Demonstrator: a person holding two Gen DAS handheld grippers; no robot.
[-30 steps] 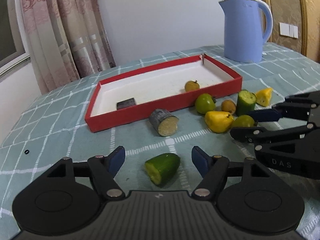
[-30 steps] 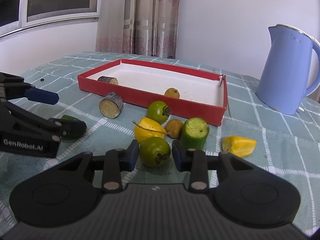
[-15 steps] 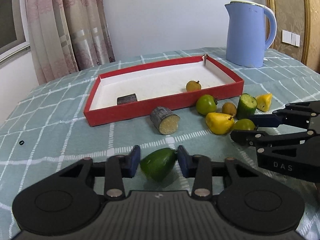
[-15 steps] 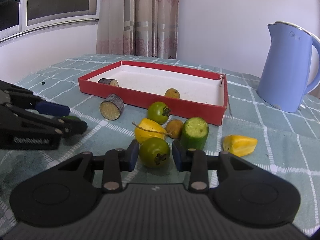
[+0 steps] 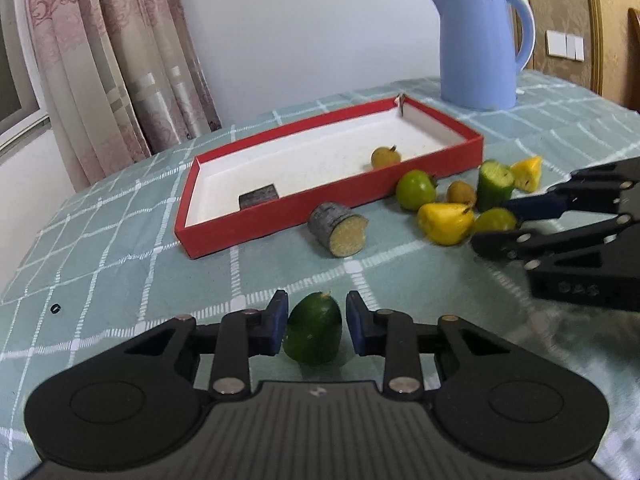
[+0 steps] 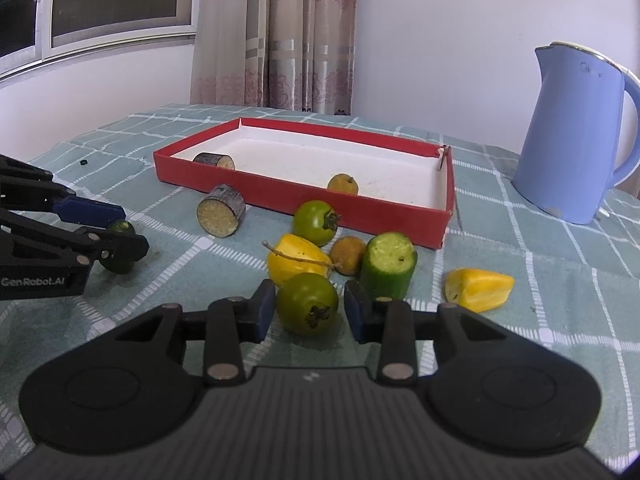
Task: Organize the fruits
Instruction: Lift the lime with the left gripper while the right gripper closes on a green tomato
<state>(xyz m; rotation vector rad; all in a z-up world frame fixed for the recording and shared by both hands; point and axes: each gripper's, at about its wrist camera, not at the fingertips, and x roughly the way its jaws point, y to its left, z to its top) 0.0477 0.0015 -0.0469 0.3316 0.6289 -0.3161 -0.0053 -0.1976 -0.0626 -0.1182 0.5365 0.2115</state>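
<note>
My left gripper point(image 5: 315, 305) point(image 6: 126, 229) is shut on a dark green cucumber end point(image 5: 314, 330) point(image 6: 118, 266) low over the checked cloth. My right gripper point(image 6: 308, 298) point(image 5: 496, 224) is shut on a green tomato point(image 6: 308, 308) point(image 5: 494, 220) that rests on the cloth. Just beyond it lie a yellow fruit point(image 6: 298, 260), a small brown fruit point(image 6: 348, 254), a cut cucumber stub point(image 6: 388, 266), a yellow wedge point(image 6: 478, 290) and a second green tomato point(image 6: 316, 222). The red tray point(image 5: 320, 204) point(image 6: 304, 204) holds a small yellow-brown fruit point(image 5: 385, 157) and a dark cane piece point(image 5: 258, 199).
A cane cylinder point(image 5: 338, 230) point(image 6: 221, 216) lies on its side in front of the tray's near wall. A blue kettle point(image 5: 478, 44) point(image 6: 576, 136) stands behind the tray at the right. Curtains and a wall close off the far side of the table.
The left gripper's jaws came together from wide apart onto the cucumber end. The right gripper and its tomato stayed where they were.
</note>
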